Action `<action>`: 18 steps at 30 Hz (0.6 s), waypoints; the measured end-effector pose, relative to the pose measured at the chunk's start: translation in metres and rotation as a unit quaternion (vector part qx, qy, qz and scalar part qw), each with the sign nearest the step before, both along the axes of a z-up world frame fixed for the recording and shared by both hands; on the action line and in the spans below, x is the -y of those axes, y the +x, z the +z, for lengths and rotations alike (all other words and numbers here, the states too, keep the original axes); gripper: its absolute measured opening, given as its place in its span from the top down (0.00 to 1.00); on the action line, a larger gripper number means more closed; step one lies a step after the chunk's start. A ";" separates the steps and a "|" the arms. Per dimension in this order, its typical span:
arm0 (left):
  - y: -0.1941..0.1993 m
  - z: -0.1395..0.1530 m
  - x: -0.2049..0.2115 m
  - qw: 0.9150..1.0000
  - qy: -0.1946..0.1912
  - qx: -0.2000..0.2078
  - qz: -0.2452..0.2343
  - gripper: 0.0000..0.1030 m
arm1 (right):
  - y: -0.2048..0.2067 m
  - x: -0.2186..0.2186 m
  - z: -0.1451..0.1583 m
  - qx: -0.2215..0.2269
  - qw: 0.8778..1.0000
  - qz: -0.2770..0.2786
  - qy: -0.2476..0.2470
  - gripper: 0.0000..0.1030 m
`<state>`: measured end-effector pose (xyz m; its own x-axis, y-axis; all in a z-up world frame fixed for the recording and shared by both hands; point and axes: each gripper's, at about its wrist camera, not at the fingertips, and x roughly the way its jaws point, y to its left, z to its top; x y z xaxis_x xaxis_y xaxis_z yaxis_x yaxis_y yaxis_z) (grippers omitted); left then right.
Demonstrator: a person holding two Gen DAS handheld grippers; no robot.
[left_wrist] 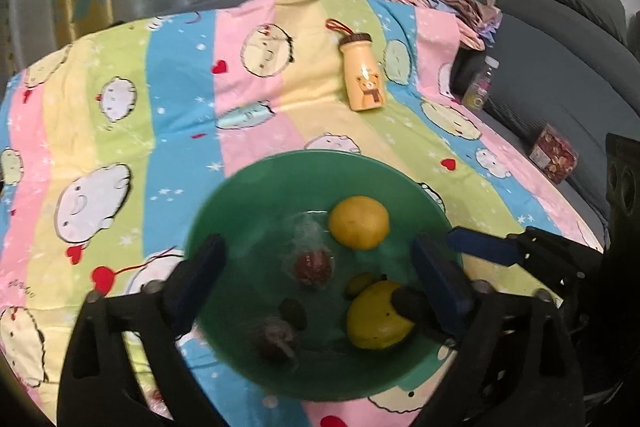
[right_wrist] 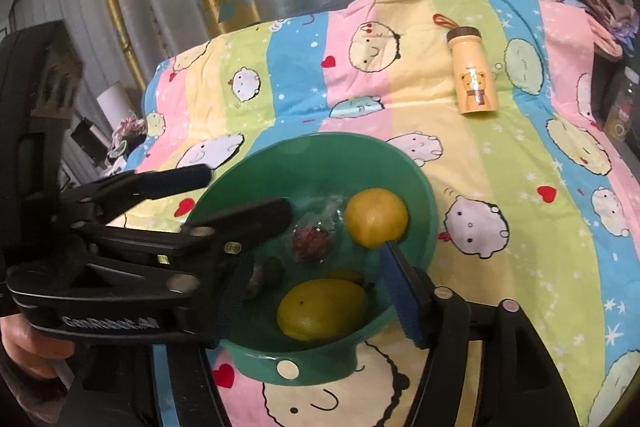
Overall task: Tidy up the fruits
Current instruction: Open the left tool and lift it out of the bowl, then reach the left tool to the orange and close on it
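Grey curtains hang behind a bed spread with a striped cartoon sheet (left_wrist: 180, 99). On it sits a green bowl (left_wrist: 256, 195), the landmark. Inside it lie two yellow fruits (left_wrist: 359, 222) (left_wrist: 376, 319), a wrapped red fruit (left_wrist: 312, 265) and small dark ones. Beyond the bowl lies a yellow bear bottle (left_wrist: 363, 75). Over the bowl, the left gripper (left_wrist: 316, 279) has its jaws spread wide, holding nothing. The right gripper (right_wrist: 316, 279) is also over the bowl, jaws parted around the near yellow fruit without pressing it.

The bowl (left_wrist: 256, 195) sits on the surface (left_wrist: 120, 115), right under the left hand-held gripper (left_wrist: 320, 283). Inside it, one lemon (left_wrist: 359, 222) lies ahead of the fingers and another lemon (left_wrist: 374, 323) nearer, by the right finger. A bottle (left_wrist: 362, 73) lies well beyond the bowl.
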<state>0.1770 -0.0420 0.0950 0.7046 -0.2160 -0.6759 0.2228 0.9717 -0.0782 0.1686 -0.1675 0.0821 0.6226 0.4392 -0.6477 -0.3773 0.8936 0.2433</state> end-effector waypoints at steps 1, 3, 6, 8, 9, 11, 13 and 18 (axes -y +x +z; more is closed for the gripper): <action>-0.003 0.002 -0.003 1.000 -0.007 0.003 0.003 0.01 | -0.001 0.001 0.002 0.001 1.000 0.002 0.006 0.29; -0.010 0.006 -0.011 1.000 -0.023 0.003 0.007 0.01 | -0.004 0.002 0.004 0.002 1.000 0.010 0.020 0.25; -0.019 0.013 -0.017 0.999 -0.026 0.007 0.021 0.01 | -0.009 0.000 0.008 0.009 1.000 0.017 0.019 0.21; -0.027 0.017 -0.026 0.999 -0.029 0.012 0.034 0.01 | -0.011 -0.001 0.010 0.013 1.000 0.019 0.016 0.20; -0.030 0.017 -0.030 0.999 -0.032 0.012 0.039 0.01 | -0.012 -0.001 0.011 0.015 1.000 0.020 0.016 0.20; -0.039 0.019 -0.044 0.997 -0.039 0.013 0.060 0.01 | -0.013 0.001 0.013 0.019 0.999 0.017 0.020 0.20; -0.049 0.019 -0.060 0.995 -0.043 0.014 0.086 0.01 | -0.014 0.007 0.016 0.022 0.999 0.012 0.029 0.19; -0.076 0.012 -0.099 0.989 -0.056 0.004 0.140 0.01 | -0.020 0.019 0.025 0.033 0.996 0.027 0.082 0.18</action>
